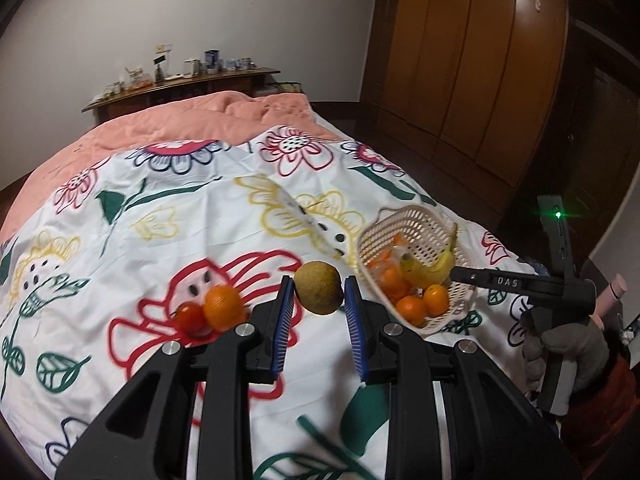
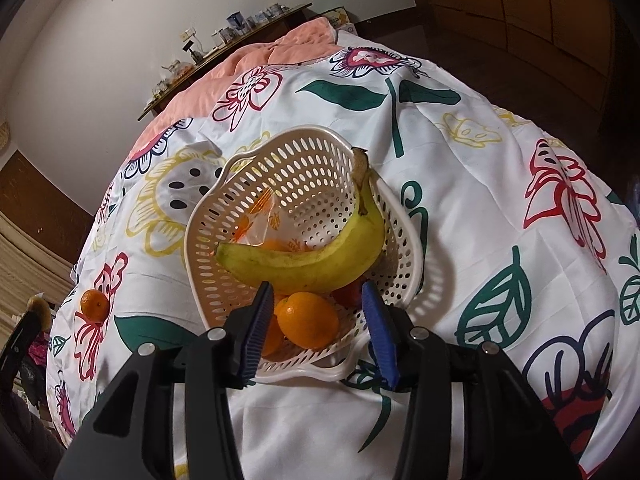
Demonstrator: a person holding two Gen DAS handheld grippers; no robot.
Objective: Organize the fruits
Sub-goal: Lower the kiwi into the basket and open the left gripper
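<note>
L gripper (image 1: 319, 292) angles down over the floral sheet (image 1: 160, 208), blue pads (image 1: 285, 312) clamped on a kiwi (image 1: 319, 288) from both sides, fruit lifted off the bed. Just left of it, an orange (image 1: 223, 306) and a tomato (image 1: 191, 317) lie touching on the sheet. To the right sits the white basket (image 1: 404, 220) w/ a banana (image 1: 430, 266) and oranges inside. R gripper (image 2: 316, 320) tilts steeply down at the basket's near rim (image 2: 304, 374), jaws parted, an orange (image 2: 308, 320) between them but pads not pressing it. No earlier pic, so only that. A gloved hand (image 1: 568, 344) grips the R tool's handle at far right in the L view.
</note>
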